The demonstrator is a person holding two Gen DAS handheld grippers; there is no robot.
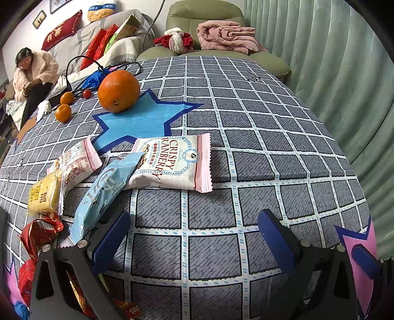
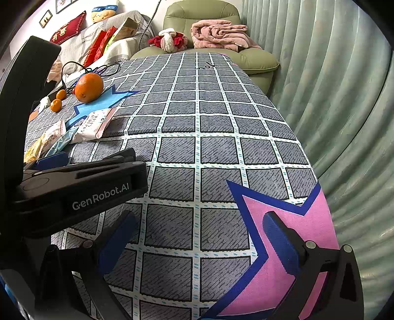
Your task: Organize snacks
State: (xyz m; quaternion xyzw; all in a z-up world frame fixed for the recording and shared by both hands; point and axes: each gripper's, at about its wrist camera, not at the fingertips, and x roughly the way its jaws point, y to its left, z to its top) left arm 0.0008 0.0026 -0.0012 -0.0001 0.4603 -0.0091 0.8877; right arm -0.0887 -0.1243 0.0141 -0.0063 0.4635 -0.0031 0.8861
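Note:
Snack packets lie in a loose heap on the checked tablecloth (image 1: 211,246). A white and pink cranberry packet (image 1: 172,163) lies ahead of my left gripper (image 1: 194,219). A light blue packet (image 1: 106,192) leans on it and reaches my left finger. Further left are a second pink packet (image 1: 76,165), a yellow packet (image 1: 44,194) and red wrappers (image 1: 37,233). My left gripper is open with nothing between its fingers. My right gripper (image 2: 199,231) is open over bare cloth beside a pink star patch (image 2: 290,246). The cranberry packet (image 2: 94,125) lies far to its left.
A big orange (image 1: 118,91) sits on a blue star patch, with two small oranges (image 1: 63,112) and a black cable (image 1: 81,61) behind. The left gripper's body (image 2: 73,187) crosses the right wrist view. A green armchair (image 1: 204,19) and curtain (image 1: 332,61) border the table. A person (image 1: 32,73) sits far left.

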